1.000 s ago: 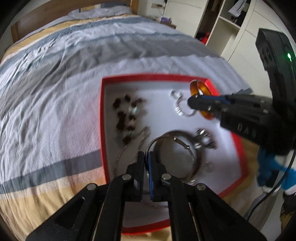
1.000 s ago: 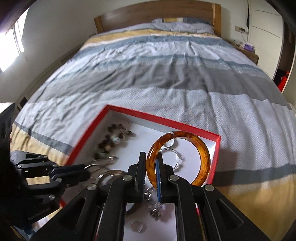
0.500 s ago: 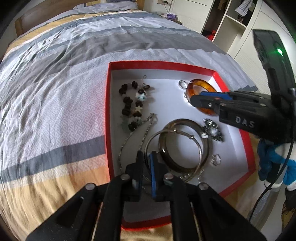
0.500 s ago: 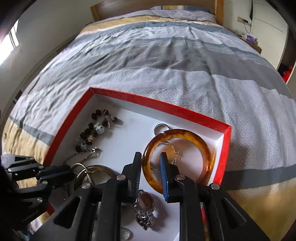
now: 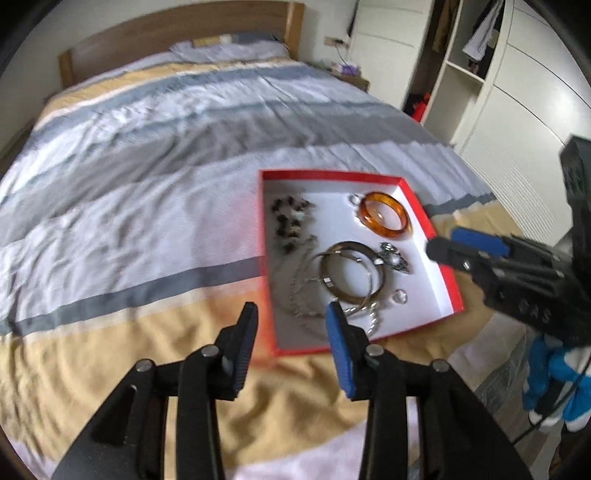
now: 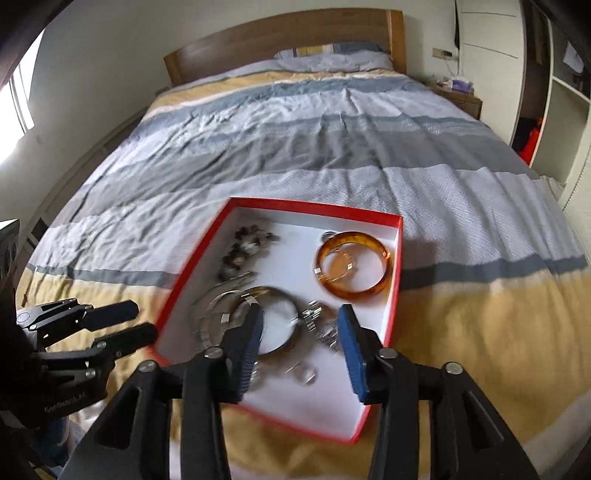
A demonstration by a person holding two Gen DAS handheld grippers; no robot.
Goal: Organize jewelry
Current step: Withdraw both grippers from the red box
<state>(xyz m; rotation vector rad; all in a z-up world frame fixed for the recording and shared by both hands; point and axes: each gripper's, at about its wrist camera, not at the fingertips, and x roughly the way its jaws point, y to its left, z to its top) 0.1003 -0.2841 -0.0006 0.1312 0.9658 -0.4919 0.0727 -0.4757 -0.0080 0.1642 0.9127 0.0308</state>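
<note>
A red tray [image 5: 264, 236] [image 6: 314, 206] with a white floor lies on the bed. In it lie an amber bangle [image 5: 391, 233] [image 6: 354, 291], metal bangles [image 5: 351, 295] [image 6: 291, 339], a dark bead bracelet [image 5: 288, 221] [image 6: 240, 251], a silver chain [image 5: 301, 295], a silver watch [image 5: 393, 256] [image 6: 319, 325] and a small ring [image 5: 400, 295] [image 6: 304, 374]. My left gripper [image 5: 291, 306] [image 6: 142, 318] hovers over the tray's near left corner, its jaws opening, nothing between them. My right gripper [image 6: 300, 310] [image 5: 445, 242] hangs above the tray's near right side, jaws also opening and empty.
The striped grey, white and yellow duvet [image 6: 332, 140] covers the whole bed up to a wooden headboard [image 6: 280, 33]. White wardrobes and open shelves [image 5: 461, 74] stand to the right. A blue sleeve [image 5: 554, 369] shows behind the right gripper.
The left gripper let go of the metal bangle and the right let go of the amber bangle, which now lies flat. Both grippers opened and drew back and up from the tray.
</note>
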